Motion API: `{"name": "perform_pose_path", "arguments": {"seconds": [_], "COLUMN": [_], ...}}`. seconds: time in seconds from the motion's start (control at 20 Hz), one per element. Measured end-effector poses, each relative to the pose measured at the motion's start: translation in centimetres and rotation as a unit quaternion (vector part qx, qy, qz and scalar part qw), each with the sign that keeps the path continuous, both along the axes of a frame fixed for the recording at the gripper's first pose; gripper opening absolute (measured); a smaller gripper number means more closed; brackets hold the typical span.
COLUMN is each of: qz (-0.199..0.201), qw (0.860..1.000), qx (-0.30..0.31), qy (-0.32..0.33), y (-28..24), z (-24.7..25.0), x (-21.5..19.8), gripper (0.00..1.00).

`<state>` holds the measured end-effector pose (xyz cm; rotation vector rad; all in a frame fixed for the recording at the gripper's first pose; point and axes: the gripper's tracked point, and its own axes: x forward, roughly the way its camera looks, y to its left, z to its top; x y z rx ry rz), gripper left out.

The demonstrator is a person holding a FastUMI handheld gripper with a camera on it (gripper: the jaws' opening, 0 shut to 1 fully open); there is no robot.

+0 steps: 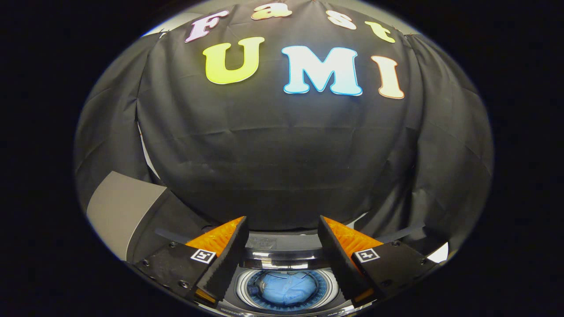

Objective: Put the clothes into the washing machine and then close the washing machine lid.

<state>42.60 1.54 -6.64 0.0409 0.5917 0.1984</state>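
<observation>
Two fingers of the claw (282,264) stand wide apart above the washing machine (282,251), with nothing between them but open air. Through the gap between the fingers the round tub of the machine shows from above, its mouth uncovered. A light blue garment (286,288) lies crumpled at the bottom of the tub, ringed by the tub's pale rim and well below the fingertips; neither finger touches it. Just beyond the tub, between the two fingers, runs the shiny back edge of the machine's top, and behind that a grey panel whose markings are too small to make out. Off past the left finger, a flat grey slab (121,211) stands tilted up beside the machine; whether this is the machine's raised lid cannot be told for certain. Black cloth (282,167) hangs as the booth's wall behind everything, draped in folds down to the back of the machine.
</observation>
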Motion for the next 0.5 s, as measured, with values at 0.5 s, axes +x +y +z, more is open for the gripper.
{"name": "perform_pose_path", "arguments": {"seconds": [0.5], "qz": [-0.002], "qw": [0.999], "qx": [0.007], "qy": [-0.046], "y": [-0.5], "z": [-0.4], "x": [-3.7], "gripper": [0.98]}}
